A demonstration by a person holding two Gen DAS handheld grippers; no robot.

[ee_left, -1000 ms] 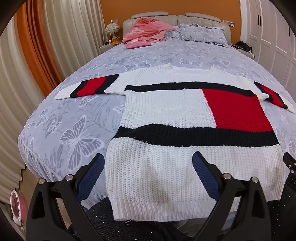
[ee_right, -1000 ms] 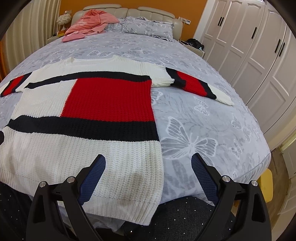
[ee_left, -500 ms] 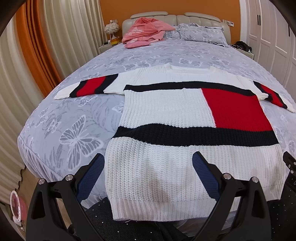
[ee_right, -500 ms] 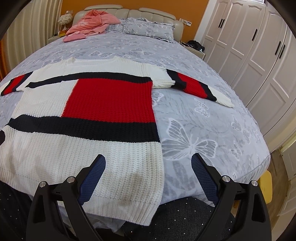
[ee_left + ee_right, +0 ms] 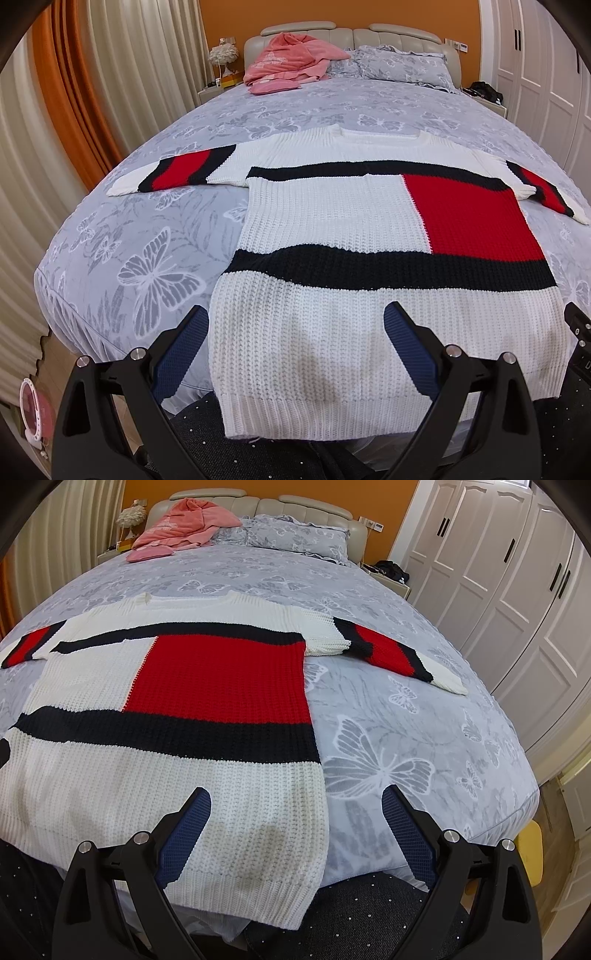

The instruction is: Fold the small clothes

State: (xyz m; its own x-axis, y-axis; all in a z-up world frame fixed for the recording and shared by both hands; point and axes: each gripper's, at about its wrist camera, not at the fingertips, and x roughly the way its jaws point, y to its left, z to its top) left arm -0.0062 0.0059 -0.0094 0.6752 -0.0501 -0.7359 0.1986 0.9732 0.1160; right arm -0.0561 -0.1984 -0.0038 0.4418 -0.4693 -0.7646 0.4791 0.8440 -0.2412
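Observation:
A white knit sweater (image 5: 332,221) with black bands and a red block lies flat on the bed, sleeves spread to both sides; it also shows in the right wrist view (image 5: 184,738). My left gripper (image 5: 297,328) is open and empty, hovering over the hem's left corner. My right gripper (image 5: 297,808) is open and empty over the hem's right corner. The left sleeve (image 5: 177,173) and right sleeve (image 5: 391,653) lie straight out.
The bed (image 5: 147,240) has a grey butterfly-print cover. A pink garment (image 5: 291,55) and pillows (image 5: 402,66) sit at the headboard. Curtains (image 5: 74,110) hang at left, white wardrobe doors (image 5: 517,590) at right. A dark speckled cloth (image 5: 369,897) lies at the near edge.
Both grippers have crept slightly forward toward the sweater's hem; both stay open. The sweater has not moved.

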